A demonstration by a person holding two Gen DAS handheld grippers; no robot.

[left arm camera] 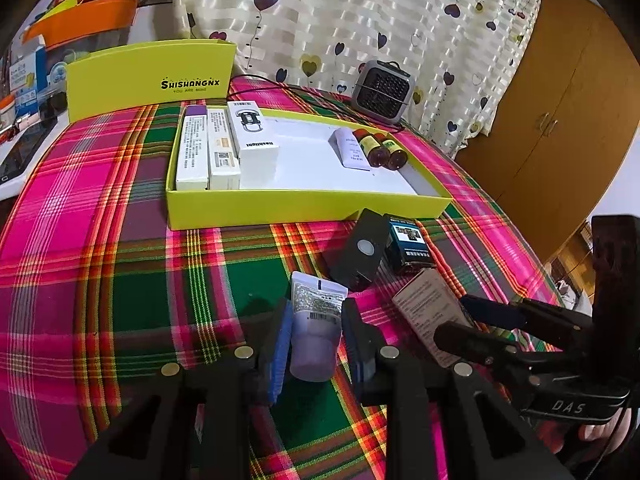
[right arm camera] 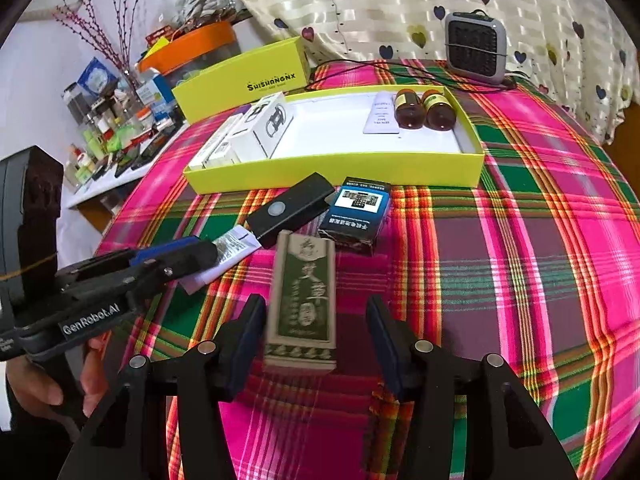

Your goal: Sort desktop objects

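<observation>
A white tube with a lilac cap lies on the plaid cloth between the pads of my left gripper, which stand open close beside it. My right gripper is open wide around a green-and-tan box, with a gap on each side. Just beyond lie a black device and a dark blue box. The yellow tray holds three white boxes at its left and a white tube with two brown bottles at its right.
The tray's yellow lid stands upright behind it. A grey fan heater with a black cord sits at the table's far edge by the curtain. A cluttered side shelf and an orange bin are on the left.
</observation>
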